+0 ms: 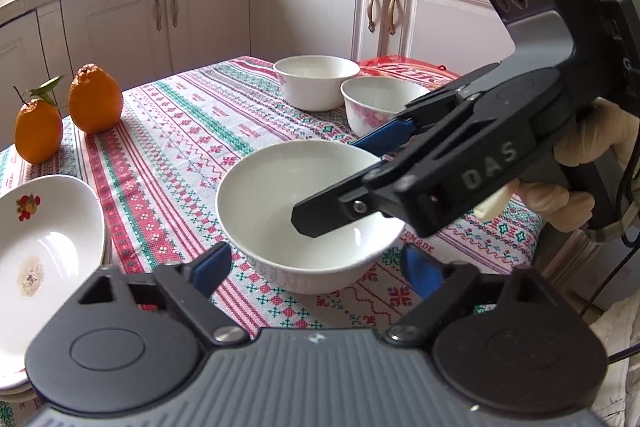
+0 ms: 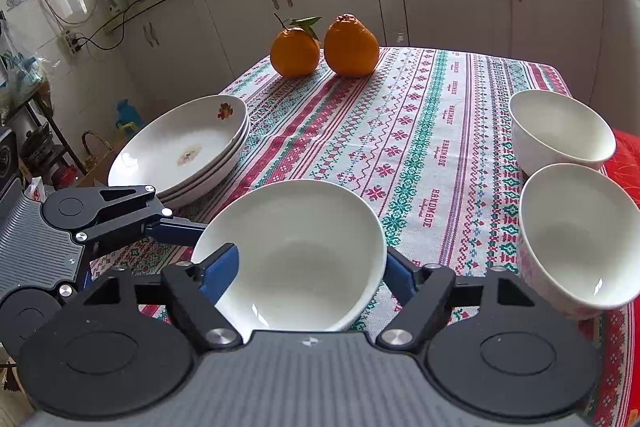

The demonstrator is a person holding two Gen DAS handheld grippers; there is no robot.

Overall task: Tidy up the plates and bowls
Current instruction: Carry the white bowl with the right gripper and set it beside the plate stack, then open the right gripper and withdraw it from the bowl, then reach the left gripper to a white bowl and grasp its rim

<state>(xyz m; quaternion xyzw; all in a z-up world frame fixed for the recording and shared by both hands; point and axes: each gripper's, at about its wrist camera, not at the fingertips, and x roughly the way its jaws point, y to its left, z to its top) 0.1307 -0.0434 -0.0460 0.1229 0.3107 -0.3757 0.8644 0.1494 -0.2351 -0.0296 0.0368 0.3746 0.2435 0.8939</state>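
Three bowls stand on the tablecloth (image 2: 420,131): the near bowl (image 2: 292,251) between both grippers, and two more, the mid bowl (image 2: 576,235) and the far bowl (image 2: 560,131), well apart to its right in the right wrist view. A stack of plates (image 2: 180,155) sits at the table's left edge, with two oranges (image 2: 324,47) beyond. The left gripper (image 1: 312,267) hangs just before the near bowl, jaws spread wide, its blue pads on either side of the bowl's near wall and touching nothing. The right gripper (image 2: 308,275) is likewise spread, one finger reaching over the rim into the bowl, the other outside it; neither pad presses the wall as far as can be seen, so the bowl appears to rest free on the cloth. I judge the bowls not yet gathered, with the stacking still to do. Risks from here: the right finger inside the bowl could catch the rim on lifting away and tip or drag it; a glazed wall may slip from a one-sided pinch; the cloth could bunch under a pushed bowl; and the two tools work close together, so a careless swing may knock them or strike the plates nearby.
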